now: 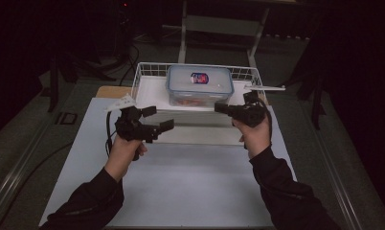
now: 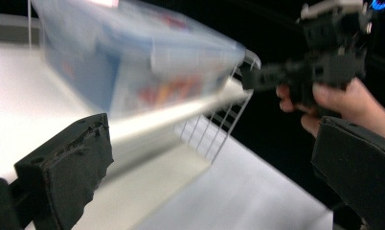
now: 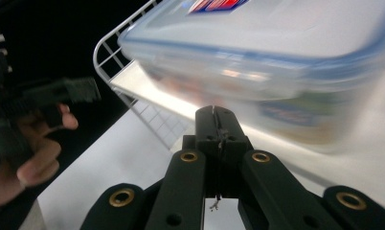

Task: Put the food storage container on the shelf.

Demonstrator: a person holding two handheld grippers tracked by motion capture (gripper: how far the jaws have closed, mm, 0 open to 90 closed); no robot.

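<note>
Clear plastic container: a rounded-corner food box [image 1: 199, 86] with a blue-rimmed lid and a red-and-blue label on top, sitting inside the basket at the far end of the table; reddish contents show faintly through its wall.
Basket: white wire mesh [image 1: 143, 72], low-walled and rectangular, with a flat white floor.
Table: a smooth, matte white board [image 1: 181, 182] with a bare wooden corner showing beside the basket's left end.
Left gripper: [image 1: 157, 119] black, blocky, held above the board just short of the basket's near left side; its two foam-padded jaws stand wide apart with nothing between them, the pads rough and chipped at the edges in the left gripper view.
Right gripper: [image 1: 221, 108] black, at the basket's near right edge, pointing towards the box; in the right gripper view its jaws [image 3: 216, 125] are pressed flat together with nothing between them, brass-coloured rivets on the linkage arms.
Sleeves: dark fabric on both forearms.
</note>
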